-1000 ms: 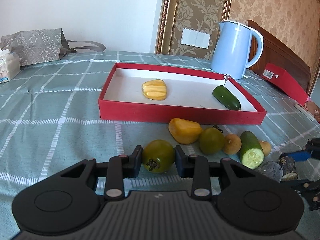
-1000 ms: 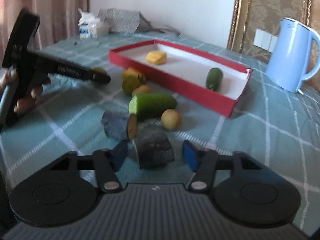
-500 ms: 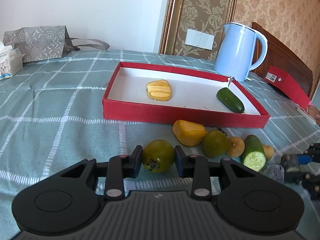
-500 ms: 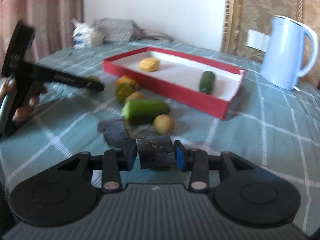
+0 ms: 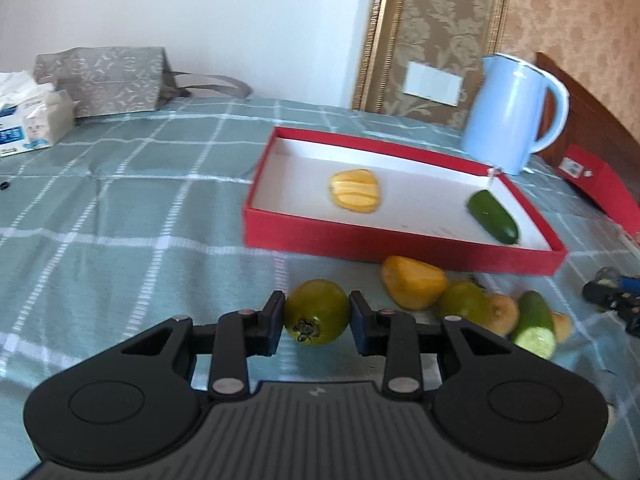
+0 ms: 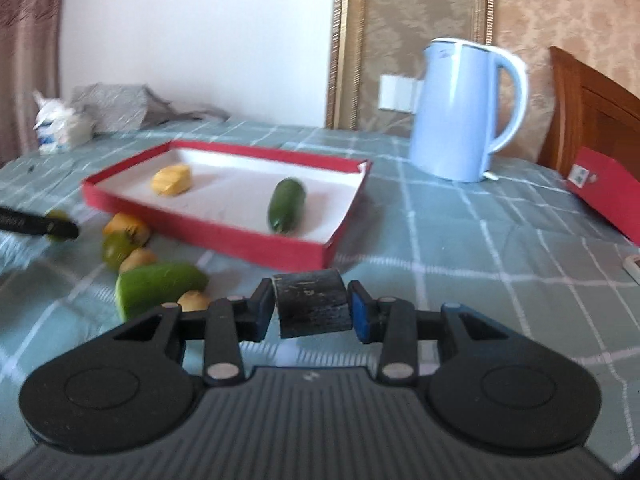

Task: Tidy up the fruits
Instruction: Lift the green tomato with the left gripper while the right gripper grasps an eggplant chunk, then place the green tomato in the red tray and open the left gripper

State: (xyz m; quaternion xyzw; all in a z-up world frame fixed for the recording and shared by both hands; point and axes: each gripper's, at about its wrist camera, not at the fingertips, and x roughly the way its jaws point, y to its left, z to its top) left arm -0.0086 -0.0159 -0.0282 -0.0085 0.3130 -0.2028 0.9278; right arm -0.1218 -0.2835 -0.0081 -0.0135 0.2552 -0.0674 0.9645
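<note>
Green and round, a tomato-like fruit point(image 5: 317, 312) sits pinched between the fingers point(image 5: 273, 322) of the left gripper point(image 5: 316, 322) in the left wrist view, low over the checked teal cloth of the bench point(image 5: 120, 220); whether it is lifted clear of the cloth cannot be told. Beyond it lies the red tray point(image 5: 400, 242), its white floor holding only a yellow fruit piece point(image 5: 355, 196) and a dark green cucumber half point(image 5: 493, 217). Just in front of the tray's near wall, a yellow-orange fruit point(image 5: 412, 287), a green fruit point(image 5: 464, 300), a small brown fruit point(image 5: 503, 312) and a cut cucumber point(image 5: 534, 324) crowd together, touching or nearly so. A pale blue kettle point(image 5: 508, 116) stands behind the tray. In the right wrist view, the right gripper point(image 6: 311, 314) clamps a dark, rough-skinned chunk point(image 6: 311, 307) between its blue-padded fingers point(image 6: 362, 316), apparently raised above the cloth and near the tray's point(image 6: 224, 236) closest corner. The same two pieces rest inside the tray, while the cut cucumber point(image 6: 160, 282) and the small fruits remain outside on the left. Judging by this, the job is at an early stage: two items are stored, two are in hand, and at least four loose ones wait on the cloth.
</note>
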